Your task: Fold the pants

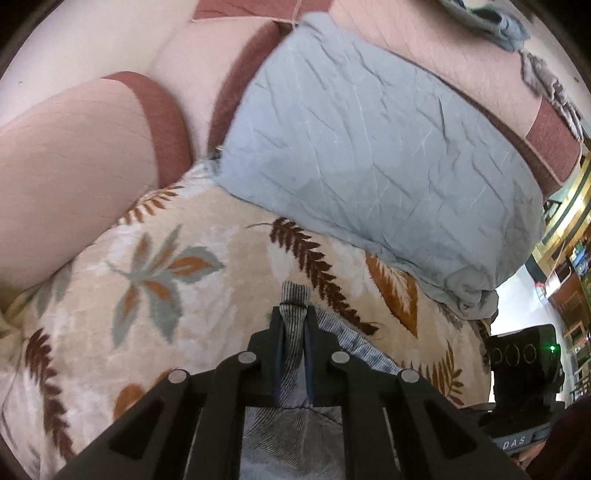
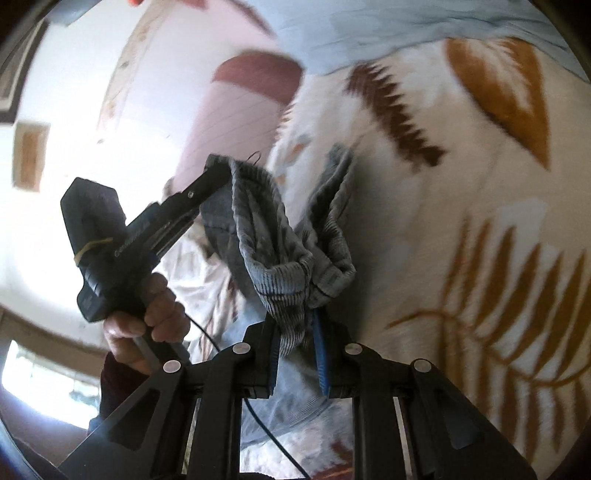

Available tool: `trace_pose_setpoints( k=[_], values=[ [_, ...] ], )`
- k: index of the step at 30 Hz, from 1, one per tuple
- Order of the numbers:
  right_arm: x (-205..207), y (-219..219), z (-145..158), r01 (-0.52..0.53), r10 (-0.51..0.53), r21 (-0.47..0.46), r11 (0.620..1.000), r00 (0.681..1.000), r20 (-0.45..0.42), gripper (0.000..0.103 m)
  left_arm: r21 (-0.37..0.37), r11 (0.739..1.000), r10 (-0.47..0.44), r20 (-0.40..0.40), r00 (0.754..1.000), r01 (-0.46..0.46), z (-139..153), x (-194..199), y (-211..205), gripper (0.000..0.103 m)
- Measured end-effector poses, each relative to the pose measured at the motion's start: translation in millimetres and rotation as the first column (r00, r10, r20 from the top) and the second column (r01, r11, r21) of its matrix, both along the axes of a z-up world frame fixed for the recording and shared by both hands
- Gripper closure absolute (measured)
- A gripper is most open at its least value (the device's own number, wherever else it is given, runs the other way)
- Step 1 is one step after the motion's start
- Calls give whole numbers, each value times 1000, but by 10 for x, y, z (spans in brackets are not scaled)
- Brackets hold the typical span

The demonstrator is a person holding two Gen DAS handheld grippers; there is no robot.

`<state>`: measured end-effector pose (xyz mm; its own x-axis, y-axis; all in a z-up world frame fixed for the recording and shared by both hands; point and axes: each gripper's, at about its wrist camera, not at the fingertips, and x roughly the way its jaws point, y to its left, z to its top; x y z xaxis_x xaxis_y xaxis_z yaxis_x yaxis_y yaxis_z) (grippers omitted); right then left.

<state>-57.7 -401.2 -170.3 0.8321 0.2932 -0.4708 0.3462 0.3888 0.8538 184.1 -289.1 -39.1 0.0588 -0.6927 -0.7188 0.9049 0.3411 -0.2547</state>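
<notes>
The pants [image 2: 288, 254] are grey ribbed fabric, held up above the bed between both grippers. My left gripper [image 1: 294, 314] is shut on the pants' waistband edge [image 1: 293, 295], with more cloth [image 1: 291, 435] hanging below its fingers. In the right wrist view the left gripper [image 2: 218, 171] shows at centre left, held by a hand, clamped on the cloth's far corner. My right gripper [image 2: 295, 325] is shut on the pants' near bunched edge. The cloth sags between the two grips.
A cream blanket with brown and orange leaf print [image 1: 184, 277] covers the bed below. A light blue pillow [image 1: 369, 147] lies beyond it, against pink and maroon cushions [image 1: 92, 147]. The right gripper's black body [image 1: 524, 354] shows at right. Blue clothes [image 1: 498, 26] lie far back.
</notes>
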Motion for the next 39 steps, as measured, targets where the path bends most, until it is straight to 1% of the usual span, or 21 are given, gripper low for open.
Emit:
trace_pose_setpoints(
  k=[3, 6, 8, 10, 11, 13, 15, 18, 22, 24, 25, 27, 28, 29, 31, 32, 35, 37, 39],
  values=[
    [25, 162, 103, -50, 51, -38, 998, 998, 30, 88, -31, 999, 23, 9, 1000, -23, 59, -4, 221, 92],
    [107, 399, 180, -111, 114, -79, 991, 993, 40, 90, -44, 997, 58, -2, 998, -58, 50, 18, 433, 92],
    [187, 547, 182, -149, 153, -100, 984, 988, 33, 90, -39, 996, 84, -12, 996, -85, 22, 54, 524, 92],
    [225, 631, 167, -154, 157, -135, 979, 988, 10, 90, -31, 993, 110, -4, 994, -110, 21, 96, 539, 92],
    [230, 634, 148, -151, 152, -135, 979, 988, -1, 90, -32, 993, 111, -7, 994, -111, 21, 116, 513, 92],
    [243, 564, 68, -141, 139, -91, 986, 990, -23, 90, -50, 994, 97, -20, 995, -98, 27, 131, 413, 92],
    [201, 418, -45, -102, 100, -35, 994, 994, -48, 90, -60, 997, 52, -17, 998, -53, 20, 81, 221, 92],
    [116, 206, -146, -38, 36, -12, 999, 996, -86, 90, -61, 998, -34, 6, 999, 34, -17, -71, -47, 92],
    [-60, -64, -201, 46, -42, 43, 998, 995, -91, 87, -77, 988, -131, 15, 991, 132, 12, -239, -239, 92],
    [-166, -225, -257, 97, -90, 76, 992, 992, -89, 77, -89, 982, -167, 28, 986, 169, 69, -313, -230, 92],
    [-243, -247, -280, 108, -100, 98, 989, 991, -85, 69, -98, 978, -180, 29, 983, 182, 102, -337, -204, 92],
    [-324, -396, -404, 142, -132, 209, 968, 990, -58, 62, -121, 971, -201, 37, 979, 204, 188, -379, -122, 92],
    [-328, -464, -428, 148, -142, 243, 959, 989, -45, 57, -134, 968, -208, 34, 978, 211, 241, -383, -75, 92],
    [-330, -486, -440, 145, -142, 267, 953, 989, -28, 57, -153, 963, -219, 29, 975, 221, 297, -396, -13, 92],
    [-324, -486, -418, 110, -120, 282, 953, 993, 19, 55, -192, 951, -237, 48, 970, 241, 440, -445, 133, 92],
    [-320, -464, -388, 97, -112, 286, 953, 993, 37, 52, -217, 944, -242, 55, 969, 249, 520, -463, 222, 92],
    [-284, -418, -317, 96, -125, 301, 949, 989, 78, 46, -288, 923, -251, 44, 967, 253, 695, -465, 394, 92],
    [-268, -428, -271, 111, -151, 317, 942, 983, 106, 44, -302, 919, -256, 33, 966, 254, 751, -448, 408, 92],
    [-236, -414, -214, 90, -144, 307, 947, 976, 160, 42, -301, 918, -261, 37, 965, 259, 776, -461, 396, 92]
  ],
)
